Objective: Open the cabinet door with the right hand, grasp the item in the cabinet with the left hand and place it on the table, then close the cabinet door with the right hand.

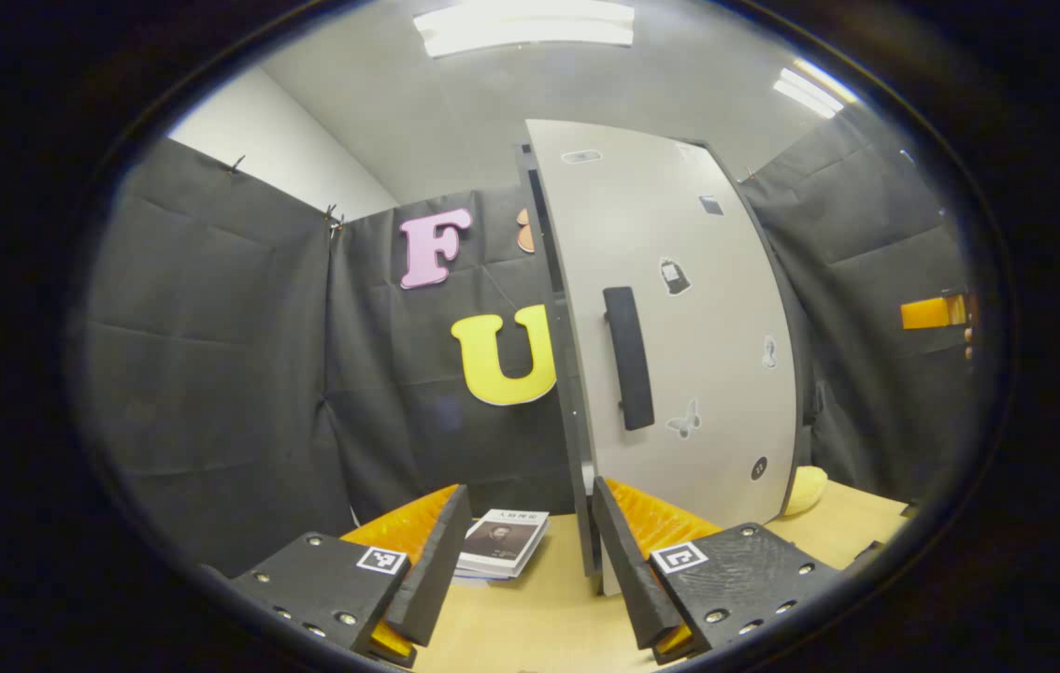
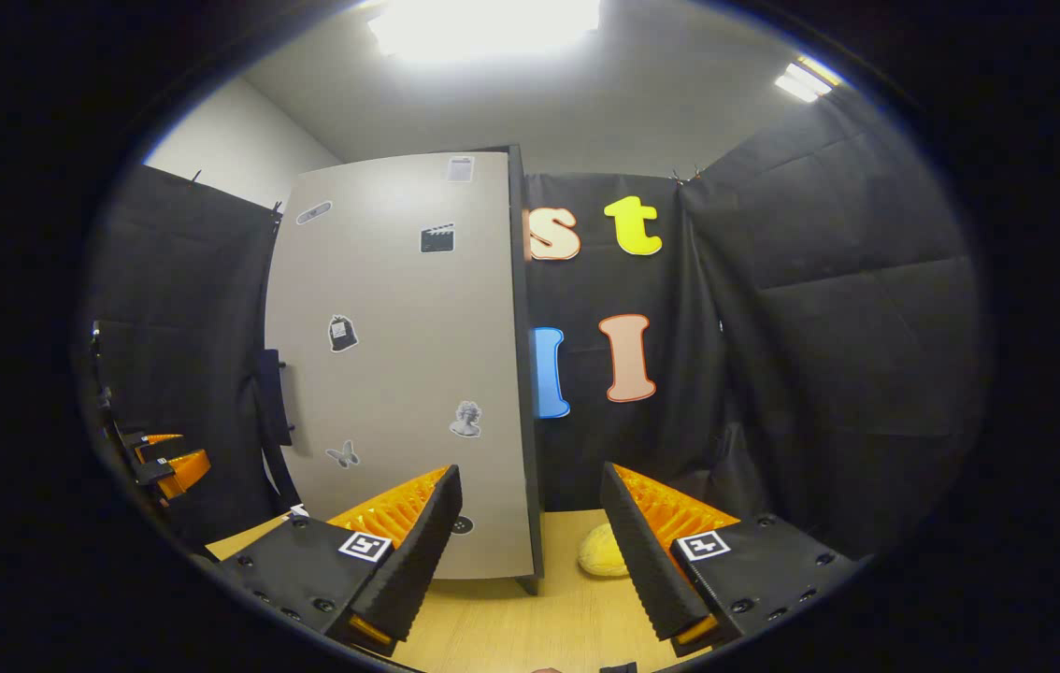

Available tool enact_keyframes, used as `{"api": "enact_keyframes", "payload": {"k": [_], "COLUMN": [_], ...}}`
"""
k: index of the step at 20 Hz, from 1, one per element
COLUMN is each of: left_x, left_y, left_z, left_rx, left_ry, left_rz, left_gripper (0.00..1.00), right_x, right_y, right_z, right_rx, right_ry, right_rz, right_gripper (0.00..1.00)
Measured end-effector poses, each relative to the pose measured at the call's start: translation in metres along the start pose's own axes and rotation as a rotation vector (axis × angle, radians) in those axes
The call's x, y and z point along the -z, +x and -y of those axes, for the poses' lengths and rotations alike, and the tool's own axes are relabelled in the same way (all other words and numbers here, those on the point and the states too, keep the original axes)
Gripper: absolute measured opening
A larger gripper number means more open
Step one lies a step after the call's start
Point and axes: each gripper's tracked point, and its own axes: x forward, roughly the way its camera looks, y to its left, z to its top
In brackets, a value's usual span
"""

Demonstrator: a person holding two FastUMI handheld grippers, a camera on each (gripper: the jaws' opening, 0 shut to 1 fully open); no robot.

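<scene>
The tall cabinet stands on the table with its grey door (image 1: 680, 327) (image 2: 399, 374) flat against the body, looking shut. A black vertical handle (image 1: 628, 360) (image 2: 270, 397) is on the door. A pale yellow rounded item (image 2: 605, 550) (image 1: 806, 488) lies on the table beside the cabinet's base. My left gripper (image 1: 530, 486) is open and empty, short of the door's handle side. My right gripper (image 2: 530, 472) is open and empty too, facing the door's other edge. Each gripper also appears small in the other's view: the left gripper (image 2: 165, 463), and the right gripper (image 1: 937, 311) with a hand behind it.
A small stack of books (image 1: 502, 542) lies on the light wooden table (image 1: 530, 617) (image 2: 549, 626) to the left of the cabinet. Black cloth walls close in behind and on both sides. Several small stickers dot the door.
</scene>
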Motion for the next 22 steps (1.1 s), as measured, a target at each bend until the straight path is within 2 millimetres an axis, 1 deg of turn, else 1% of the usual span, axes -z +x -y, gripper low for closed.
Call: {"api": "enact_keyframes", "payload": {"k": [1,2,3,4,7,9,13,16,18,22], "left_x": [-0.005,-0.008,-0.012,-0.013,-0.02,-0.024,-0.024,-0.019,-0.018,-0.018], "left_y": [0.0,-0.001,0.0,0.0,0.0,-0.002,0.001,0.002,0.002,-0.001], "left_z": [0.004,0.007,0.01,0.011,0.009,0.005,-0.001,-0.007,-0.009,-0.014], "left_rx": [0.0,-0.002,-0.004,-0.01,-0.028,-0.044,-0.063,-0.073,-0.076,-0.084], "left_ry": [0.005,0.006,0.004,0.003,-0.002,-0.002,-0.012,-0.021,-0.024,-0.011], "left_rz": [0.006,0.013,0.017,0.02,0.028,0.036,0.042,0.037,0.036,0.043], "left_gripper": [0.79,0.79,0.79,0.8,0.8,0.8,0.79,0.8,0.8,0.79], "right_x": [0.002,0.004,0.006,0.007,0.006,0.004,0.002,-0.001,0.001,0.0], "right_y": [0.0,-0.001,-0.002,-0.003,-0.002,0.0,0.001,0.001,0.002,0.002], "right_z": [0.007,0.014,0.021,0.026,0.037,0.038,0.038,0.034,0.032,0.029], "right_rx": [0.008,0.017,0.027,0.035,0.049,0.046,0.042,0.032,0.028,0.025], "right_ry": [0.002,0.002,-0.001,-0.004,-0.008,0.004,0.004,0.002,-0.001,0.0], "right_rz": [-0.003,-0.005,-0.005,-0.004,0.003,0.008,0.015,0.026,0.02,0.021], "right_gripper": [0.92,0.95,0.92,0.95,0.95,0.95,0.95,0.95,0.95,0.95]}}
